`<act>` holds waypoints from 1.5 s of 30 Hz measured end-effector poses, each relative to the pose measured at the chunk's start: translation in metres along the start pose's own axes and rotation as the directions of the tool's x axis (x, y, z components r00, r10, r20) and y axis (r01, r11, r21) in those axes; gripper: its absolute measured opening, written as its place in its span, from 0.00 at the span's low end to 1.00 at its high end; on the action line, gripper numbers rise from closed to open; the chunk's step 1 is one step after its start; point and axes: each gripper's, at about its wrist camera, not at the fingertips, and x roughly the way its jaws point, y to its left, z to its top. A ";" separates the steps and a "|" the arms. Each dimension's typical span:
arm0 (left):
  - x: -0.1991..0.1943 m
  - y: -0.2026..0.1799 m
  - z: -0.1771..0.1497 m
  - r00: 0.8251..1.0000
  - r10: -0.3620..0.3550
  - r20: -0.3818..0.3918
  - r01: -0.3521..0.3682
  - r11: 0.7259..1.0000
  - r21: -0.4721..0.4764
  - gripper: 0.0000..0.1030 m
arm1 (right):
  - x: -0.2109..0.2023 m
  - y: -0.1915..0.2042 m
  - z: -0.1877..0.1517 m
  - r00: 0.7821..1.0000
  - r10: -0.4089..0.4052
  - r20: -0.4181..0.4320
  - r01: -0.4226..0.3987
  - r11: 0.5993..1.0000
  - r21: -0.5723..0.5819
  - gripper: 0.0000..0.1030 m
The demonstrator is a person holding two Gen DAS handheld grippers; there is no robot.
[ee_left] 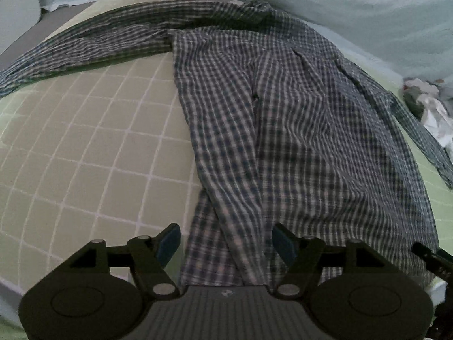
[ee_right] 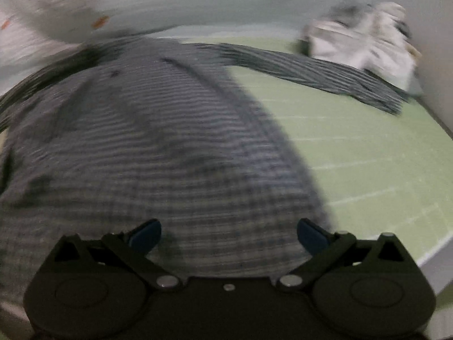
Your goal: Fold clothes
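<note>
A dark blue-and-white checked shirt (ee_left: 297,130) lies spread on a green gridded mat (ee_left: 85,147), one sleeve stretched to the far left, the other to the right. My left gripper (ee_left: 226,240) is open and empty, low over the shirt's near hem. In the blurred right wrist view the shirt (ee_right: 158,153) fills the left and middle, its sleeve reaching far right. My right gripper (ee_right: 229,235) is open and empty above the shirt's near edge. Part of the right gripper shows at the left wrist view's right edge (ee_left: 433,257).
A pale blanket with orange carrot prints (ee_left: 339,2) lies along the far side. A crumpled white-and-grey pile of clothes (ee_right: 365,36) sits at the far right, also in the left wrist view (ee_left: 427,104). The mat's pale edge (ee_right: 433,252) runs at near right.
</note>
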 end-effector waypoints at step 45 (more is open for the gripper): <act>-0.008 0.033 0.114 0.974 0.128 0.186 -0.119 0.991 -0.058 0.51 | 0.048 -0.003 0.115 0.999 -0.007 0.036 0.008 0.999 -0.039 0.62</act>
